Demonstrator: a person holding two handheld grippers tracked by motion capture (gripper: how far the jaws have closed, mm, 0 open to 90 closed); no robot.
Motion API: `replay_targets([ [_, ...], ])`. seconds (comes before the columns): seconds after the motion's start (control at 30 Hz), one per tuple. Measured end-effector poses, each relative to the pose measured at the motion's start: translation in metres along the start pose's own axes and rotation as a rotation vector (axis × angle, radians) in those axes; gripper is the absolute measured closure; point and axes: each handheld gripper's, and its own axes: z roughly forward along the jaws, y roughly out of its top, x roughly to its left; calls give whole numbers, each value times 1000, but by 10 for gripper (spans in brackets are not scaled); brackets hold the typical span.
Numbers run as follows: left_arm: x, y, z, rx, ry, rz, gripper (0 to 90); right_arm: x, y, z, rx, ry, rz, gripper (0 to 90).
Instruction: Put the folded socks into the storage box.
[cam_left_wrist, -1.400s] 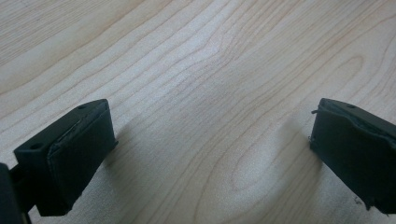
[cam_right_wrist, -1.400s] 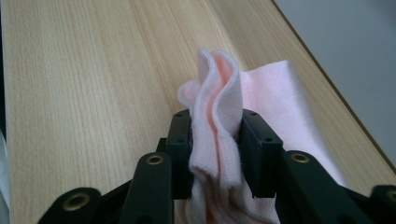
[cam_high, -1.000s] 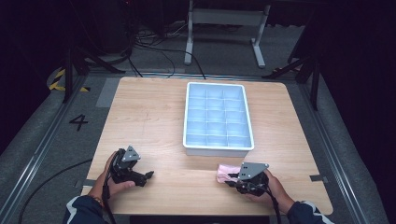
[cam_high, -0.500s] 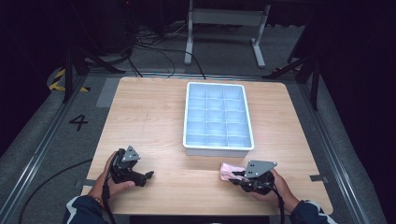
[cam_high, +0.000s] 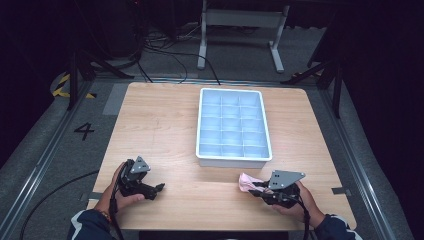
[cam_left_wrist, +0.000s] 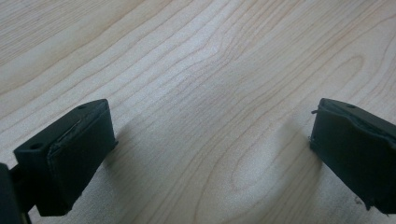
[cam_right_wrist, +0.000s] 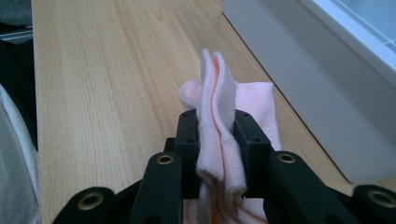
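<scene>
Pink cloth (cam_right_wrist: 219, 116) sits pinched tight in our right tongs (cam_high: 260, 189), near the worktop's (cam_high: 160, 120) front edge, just before the white tray (cam_high: 234, 160). We have slid it a little rightward. Our left tongs (cam_high: 156, 189) gape wide, holding nothing.

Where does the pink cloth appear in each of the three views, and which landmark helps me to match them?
High view: the pink cloth lies near the table's front edge, just below the white tray, at the right gripper.
Left gripper view: bare wooden table between open jaws.
Right gripper view: the cloth is at centre, pinched between the jaws, with the tray wall at upper right.
Shared landmark: the wooden table.
</scene>
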Motion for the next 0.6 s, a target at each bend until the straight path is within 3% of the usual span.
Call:
replay_targets([
  [0.6, 0, 0, 0, 0, 0, 0, 1, -4, 1, -25, -69, -8, 26, 743],
])
